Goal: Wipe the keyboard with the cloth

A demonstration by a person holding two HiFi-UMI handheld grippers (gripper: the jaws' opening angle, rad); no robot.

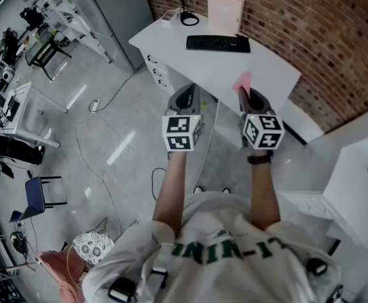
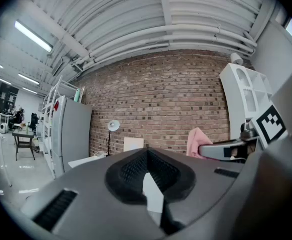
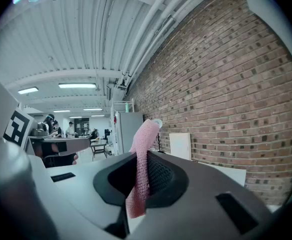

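The black keyboard [image 1: 218,43] lies on a white desk [image 1: 269,71] against the brick wall, well ahead of both grippers. My right gripper [image 1: 252,96] is shut on a pink cloth [image 1: 243,81], which sticks up past the jaw tips. In the right gripper view the pink cloth [image 3: 143,159] is pinched between the jaws of the right gripper [image 3: 144,156]. My left gripper [image 1: 186,92] is held level beside it, shut and empty. In the left gripper view the left gripper [image 2: 147,153] shows closed jaws, with the pink cloth [image 2: 197,141] off to the right.
A desk lamp [image 1: 186,11] and a white board [image 1: 225,12] stand at the back of the desk. A white cabinet [image 1: 360,185] is at the right. Cables [image 1: 108,100] run across the grey floor, and a blue chair [image 1: 38,191] stands at the left.
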